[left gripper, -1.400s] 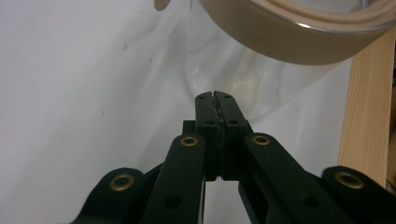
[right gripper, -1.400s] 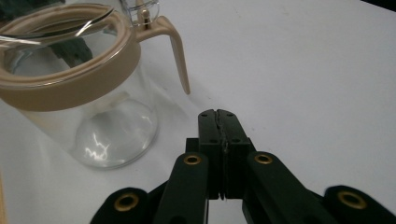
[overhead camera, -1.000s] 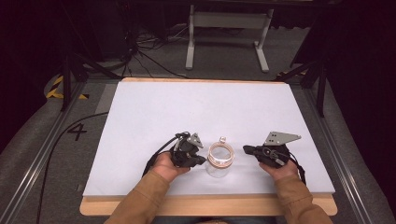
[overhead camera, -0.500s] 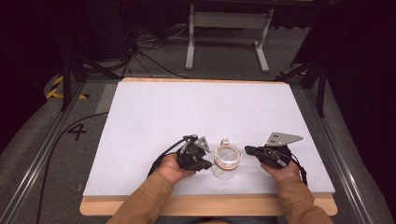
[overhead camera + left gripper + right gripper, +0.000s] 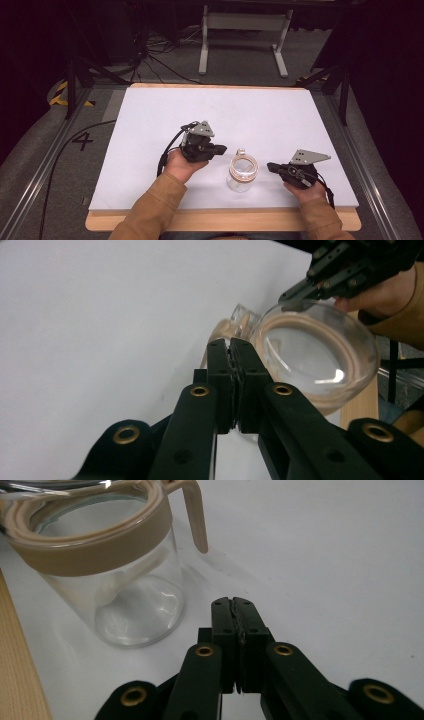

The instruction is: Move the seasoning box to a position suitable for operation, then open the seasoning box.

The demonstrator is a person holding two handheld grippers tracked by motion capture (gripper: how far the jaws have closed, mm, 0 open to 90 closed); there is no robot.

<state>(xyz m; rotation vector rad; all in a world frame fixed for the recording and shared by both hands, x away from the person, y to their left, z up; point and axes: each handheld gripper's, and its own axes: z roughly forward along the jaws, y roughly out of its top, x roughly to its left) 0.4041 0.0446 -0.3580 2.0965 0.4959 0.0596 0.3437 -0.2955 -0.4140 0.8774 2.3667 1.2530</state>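
A clear glass jar (image 5: 242,173) with a tan collar and a glass lid stands upright near the table's front edge, between my two grippers. My left gripper (image 5: 221,149) is just left of the jar and a little beyond it, shut on nothing. In the left gripper view its closed jaws (image 5: 230,346) point at the jar's lid (image 5: 315,352). My right gripper (image 5: 270,166) sits close to the jar's right side, also shut and holding nothing. In the right gripper view its tip (image 5: 233,603) is short of the jar (image 5: 105,575), whose tan tab (image 5: 195,517) hangs down.
The white table top (image 5: 260,120) stretches wide beyond the jar. Its wooden front edge (image 5: 225,221) runs just below my hands. A metal stand (image 5: 242,30) and cables lie on the floor past the table's far edge.
My left gripper has drawn back from the jar, moving farther up the table. The jar and my right gripper have shifted slightly toward the front right.
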